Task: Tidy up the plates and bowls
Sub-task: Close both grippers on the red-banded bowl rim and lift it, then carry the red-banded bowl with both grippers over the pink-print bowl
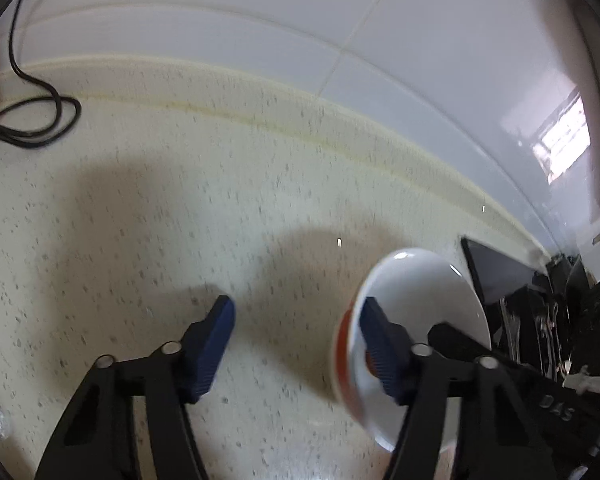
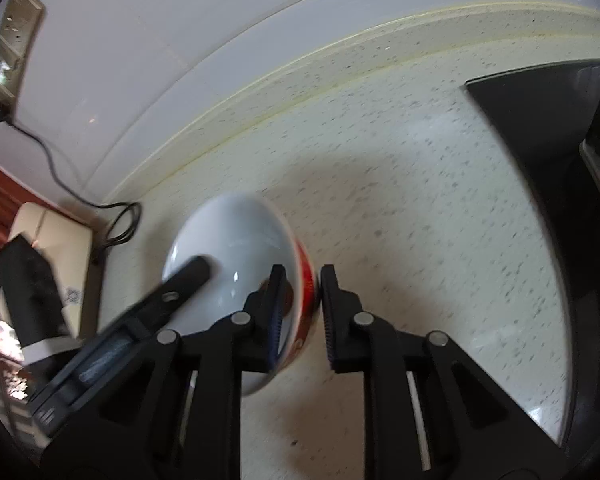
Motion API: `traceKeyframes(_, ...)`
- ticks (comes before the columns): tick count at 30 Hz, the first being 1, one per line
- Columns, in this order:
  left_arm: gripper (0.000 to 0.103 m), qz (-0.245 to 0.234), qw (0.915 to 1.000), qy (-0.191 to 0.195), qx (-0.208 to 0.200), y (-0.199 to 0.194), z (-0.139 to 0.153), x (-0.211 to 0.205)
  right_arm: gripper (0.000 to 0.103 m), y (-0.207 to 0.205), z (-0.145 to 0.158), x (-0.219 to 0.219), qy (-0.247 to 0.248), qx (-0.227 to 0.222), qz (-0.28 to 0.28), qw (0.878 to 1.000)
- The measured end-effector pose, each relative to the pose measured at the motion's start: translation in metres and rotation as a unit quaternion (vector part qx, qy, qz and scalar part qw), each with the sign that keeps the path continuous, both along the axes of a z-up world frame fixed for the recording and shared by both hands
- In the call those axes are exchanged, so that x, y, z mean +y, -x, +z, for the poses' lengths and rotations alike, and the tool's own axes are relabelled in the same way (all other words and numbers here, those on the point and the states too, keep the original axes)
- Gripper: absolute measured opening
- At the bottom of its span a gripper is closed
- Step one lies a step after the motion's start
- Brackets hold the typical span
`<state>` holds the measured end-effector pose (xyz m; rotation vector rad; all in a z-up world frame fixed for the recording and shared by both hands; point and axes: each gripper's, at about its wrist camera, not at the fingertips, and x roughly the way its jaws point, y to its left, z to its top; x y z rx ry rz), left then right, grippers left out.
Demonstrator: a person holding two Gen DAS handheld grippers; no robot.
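Note:
A white bowl [image 2: 236,252] with a red outer band is held on edge above the speckled counter [image 2: 420,208]. My right gripper [image 2: 300,312] is shut on its rim, one finger inside and one on the red outside. In the left wrist view the same bowl [image 1: 416,300] stands at the right, with the right gripper's black finger [image 1: 460,340] in it. My left gripper [image 1: 296,340] is open wide; its right finger [image 1: 380,344] is against the bowl's rim, its left finger [image 1: 216,340] is over bare counter. The left gripper shows in the right wrist view as a blurred black finger [image 2: 184,280] inside the bowl.
A black tray-like rack [image 2: 540,168] lies at the right; it also shows in the left wrist view [image 1: 500,272] with dark items. A black cable [image 1: 32,120] lies coiled at the back left by the tiled wall [image 1: 420,60]. A wall socket [image 2: 16,40] and a beige appliance [image 2: 56,248] are at the left.

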<state>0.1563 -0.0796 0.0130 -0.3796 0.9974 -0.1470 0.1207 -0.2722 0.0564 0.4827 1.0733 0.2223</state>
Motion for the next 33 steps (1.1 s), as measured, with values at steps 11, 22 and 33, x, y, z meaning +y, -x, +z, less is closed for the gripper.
traceKeyframes(11, 0.057, -0.005, 0.9997, -0.015, 0.017, 0.012, 0.005, -0.002, 0.022, 0.028, 0.013, -0.001, 0.026, -0.035, -0.008, 0.999)
traceKeyframes(22, 0.021, -0.035, 0.9993, -0.002, 0.014, 0.016, -0.003, -0.016, 0.026, 0.035, 0.008, 0.018, 0.064, -0.042, 0.003, 0.997)
traceKeyframes(33, 0.015, -0.018, 0.998, -0.055, -0.027, 0.035, 0.011, -0.022, 0.015, 0.035, 0.004, 0.024, 0.062, -0.041, 0.008, 0.997)
